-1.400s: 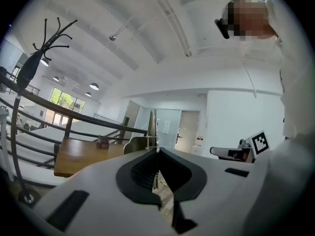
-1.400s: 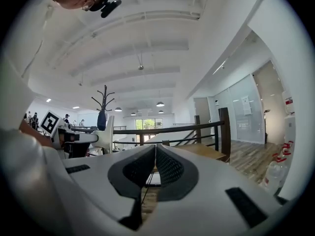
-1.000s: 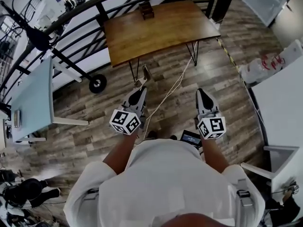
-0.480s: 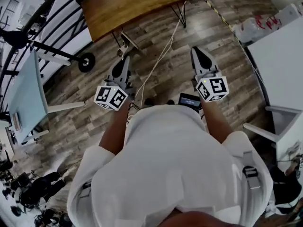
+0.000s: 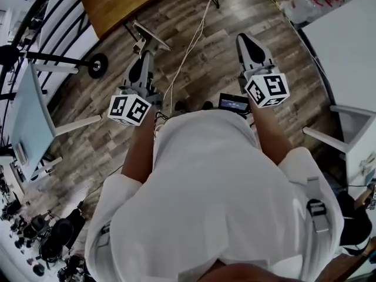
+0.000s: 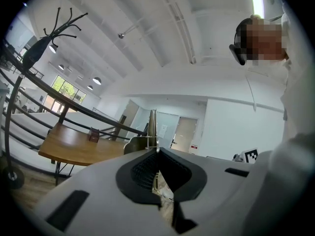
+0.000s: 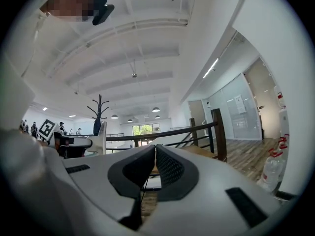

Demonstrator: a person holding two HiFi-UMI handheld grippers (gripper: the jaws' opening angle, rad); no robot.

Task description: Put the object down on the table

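Observation:
My left gripper is shut on a thin flat grey metal piece, held out over the wooden floor at waist height. In the left gripper view the piece stands edge-on, straight up from between the closed pads. The brown wooden table lies ahead at the top left, well beyond the piece; in the left gripper view the table carries a small dark box. My right gripper hovers level with the left one, its jaws together with nothing between them.
A black railing runs behind the table. A pale blue table is at the left and a white table at the right. A white cord trails over the floor. A coat stand base with a wheel sits near the railing.
The wooden table has slid up toward the top left edge of the head view and both grippers sit higher in the frame. The left gripper still holds the metal piece.

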